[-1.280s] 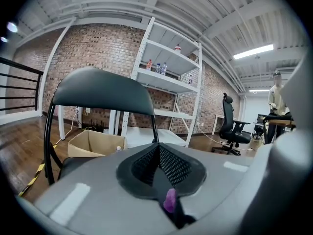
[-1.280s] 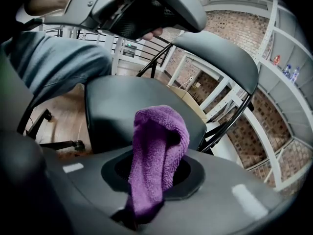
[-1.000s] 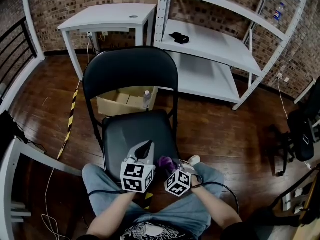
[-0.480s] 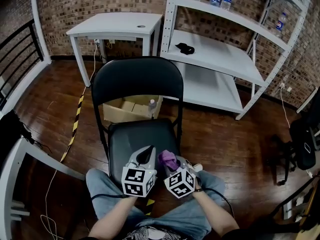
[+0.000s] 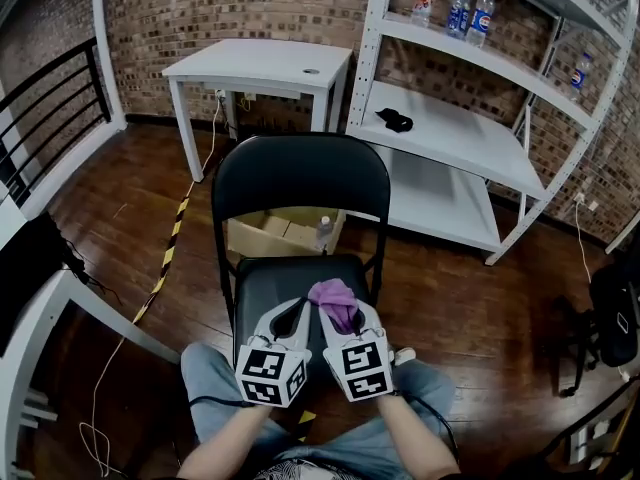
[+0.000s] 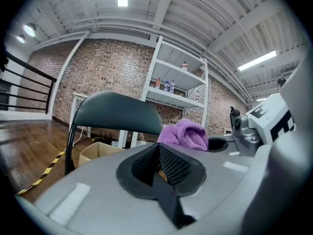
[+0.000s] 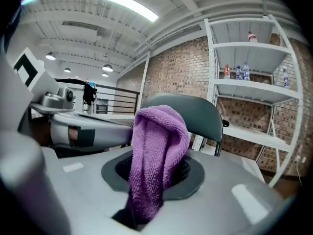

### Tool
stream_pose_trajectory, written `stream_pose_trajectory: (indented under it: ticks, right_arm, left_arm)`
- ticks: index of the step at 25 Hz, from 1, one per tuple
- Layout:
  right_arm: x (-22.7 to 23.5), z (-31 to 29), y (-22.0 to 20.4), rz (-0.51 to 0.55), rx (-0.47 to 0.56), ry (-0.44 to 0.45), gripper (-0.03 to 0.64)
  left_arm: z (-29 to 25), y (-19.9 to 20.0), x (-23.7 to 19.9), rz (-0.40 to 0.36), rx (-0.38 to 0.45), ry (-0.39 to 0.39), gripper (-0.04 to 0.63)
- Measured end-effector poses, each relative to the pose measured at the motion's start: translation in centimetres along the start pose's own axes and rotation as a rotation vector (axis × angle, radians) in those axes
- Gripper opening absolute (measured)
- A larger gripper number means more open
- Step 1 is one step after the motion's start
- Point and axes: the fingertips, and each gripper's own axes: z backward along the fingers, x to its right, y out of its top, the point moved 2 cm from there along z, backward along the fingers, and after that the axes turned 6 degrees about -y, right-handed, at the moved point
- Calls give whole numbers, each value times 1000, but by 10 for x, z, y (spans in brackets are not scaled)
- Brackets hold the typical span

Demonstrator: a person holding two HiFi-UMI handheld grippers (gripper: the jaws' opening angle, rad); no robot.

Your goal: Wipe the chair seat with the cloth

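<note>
A black folding chair stands in front of me, its seat [image 5: 280, 286] under both grippers and its backrest [image 5: 300, 173] beyond them. My right gripper [image 5: 340, 308] is shut on a purple cloth [image 5: 333, 295], held above the seat's front half. In the right gripper view the cloth [image 7: 159, 146] bulges up between the jaws and hangs over them. My left gripper [image 5: 296, 313] sits just left of it, shut with nothing between its pads [image 6: 171, 163]. From the left gripper view the cloth [image 6: 185, 133] shows to the right. I cannot tell whether the cloth touches the seat.
A cardboard box [image 5: 280, 236] with a bottle stands on the floor behind the chair. A white table [image 5: 260, 63] is at the back, a white shelving rack [image 5: 470, 133] at the right. A black railing [image 5: 40, 118] runs at the left. My knees [image 5: 210, 383] press against the seat's front.
Both grippers have moved forward over the seat and drawn side by side. The cloth has risen with the right gripper. The head view has tilted up.
</note>
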Motion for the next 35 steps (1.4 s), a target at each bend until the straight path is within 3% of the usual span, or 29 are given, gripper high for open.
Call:
stream_pose_trajectory:
  ticks: [9,17,35]
  right_arm:
    - [-24,-6,37,-113,143,18,91]
    - [-44,4,39,-151,157,37,91]
    - [-73,122,18,-173,202,-11,89]
  left_arm:
    - [26,11,-20,-23,26,60,6]
    - [45,15,-23,-27,47,82,6]
    - [124,-2,66,-48,68,44,6]
